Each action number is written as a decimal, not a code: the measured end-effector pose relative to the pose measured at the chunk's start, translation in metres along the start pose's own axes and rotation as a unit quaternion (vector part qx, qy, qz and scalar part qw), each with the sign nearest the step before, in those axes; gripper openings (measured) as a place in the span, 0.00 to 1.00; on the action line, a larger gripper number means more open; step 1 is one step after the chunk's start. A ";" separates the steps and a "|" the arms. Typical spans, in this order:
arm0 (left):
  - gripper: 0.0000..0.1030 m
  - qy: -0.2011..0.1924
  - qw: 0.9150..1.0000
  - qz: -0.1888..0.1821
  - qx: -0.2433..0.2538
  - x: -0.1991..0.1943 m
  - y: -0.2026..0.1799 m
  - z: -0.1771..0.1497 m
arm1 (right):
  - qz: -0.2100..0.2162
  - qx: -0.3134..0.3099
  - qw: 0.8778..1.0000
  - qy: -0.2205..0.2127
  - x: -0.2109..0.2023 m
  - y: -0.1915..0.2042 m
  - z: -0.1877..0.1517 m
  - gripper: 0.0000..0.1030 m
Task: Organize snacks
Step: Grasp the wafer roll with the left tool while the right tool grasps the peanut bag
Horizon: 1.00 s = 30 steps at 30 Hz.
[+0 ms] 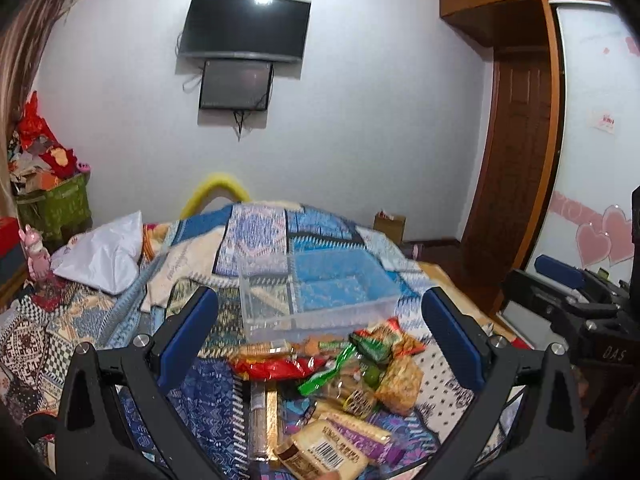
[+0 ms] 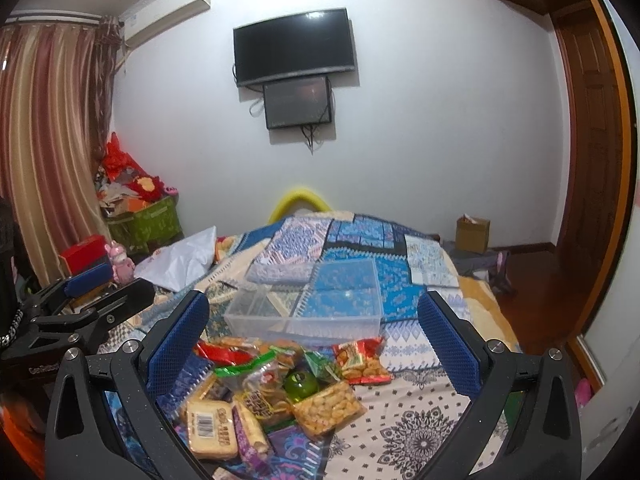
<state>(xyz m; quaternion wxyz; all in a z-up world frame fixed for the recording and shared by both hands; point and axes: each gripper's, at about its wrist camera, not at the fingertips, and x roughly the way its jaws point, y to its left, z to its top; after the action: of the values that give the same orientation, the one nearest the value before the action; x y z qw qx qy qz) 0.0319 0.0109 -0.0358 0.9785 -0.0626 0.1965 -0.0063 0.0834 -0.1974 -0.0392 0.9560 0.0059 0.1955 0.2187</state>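
A pile of wrapped snacks (image 1: 340,384) lies on the patterned bedspread, also in the right wrist view (image 2: 280,392). It includes a red packet (image 1: 276,368), a peanut brittle bar (image 2: 328,406), a green round candy (image 2: 301,385) and a barcoded cracker pack (image 2: 210,428). An empty clear plastic box (image 1: 316,292) stands just beyond the pile, also in the right wrist view (image 2: 308,304). My left gripper (image 1: 320,344) is open and empty above the pile. My right gripper (image 2: 316,344) is open and empty above the pile. The right gripper's body (image 1: 568,300) shows beside the left.
A white plastic bag (image 2: 180,260) lies at the bed's left. A pink figurine (image 2: 122,264) and a green basket of clutter (image 2: 140,216) stand at the left. A TV (image 2: 294,46) hangs on the far wall. A cardboard box (image 2: 474,234) and a wooden door (image 2: 588,140) are at the right.
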 end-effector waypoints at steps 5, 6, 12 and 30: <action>0.95 0.051 0.999 0.010 -0.017 0.030 0.014 -0.018 | 0.002 0.020 0.999 0.038 0.019 -0.015 -0.013 1.00; 0.92 0.059 0.998 0.013 -0.019 0.036 0.017 -0.022 | 0.004 0.025 0.999 0.047 0.023 -0.018 -0.017 1.00; 0.83 0.121 0.991 0.031 -0.039 0.068 0.037 -0.050 | -0.004 0.034 0.994 0.105 0.051 -0.029 -0.038 1.00; 0.73 0.248 0.965 0.045 -0.077 0.123 0.076 -0.109 | 0.024 0.041 0.974 0.222 0.101 -0.030 -0.090 0.88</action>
<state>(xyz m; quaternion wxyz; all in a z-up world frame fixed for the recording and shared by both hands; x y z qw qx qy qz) 0.1030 0.0682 -0.1922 0.8905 -0.1254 0.4357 0.0380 0.1459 -0.1889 -0.1631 0.8820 0.0014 0.4117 0.2292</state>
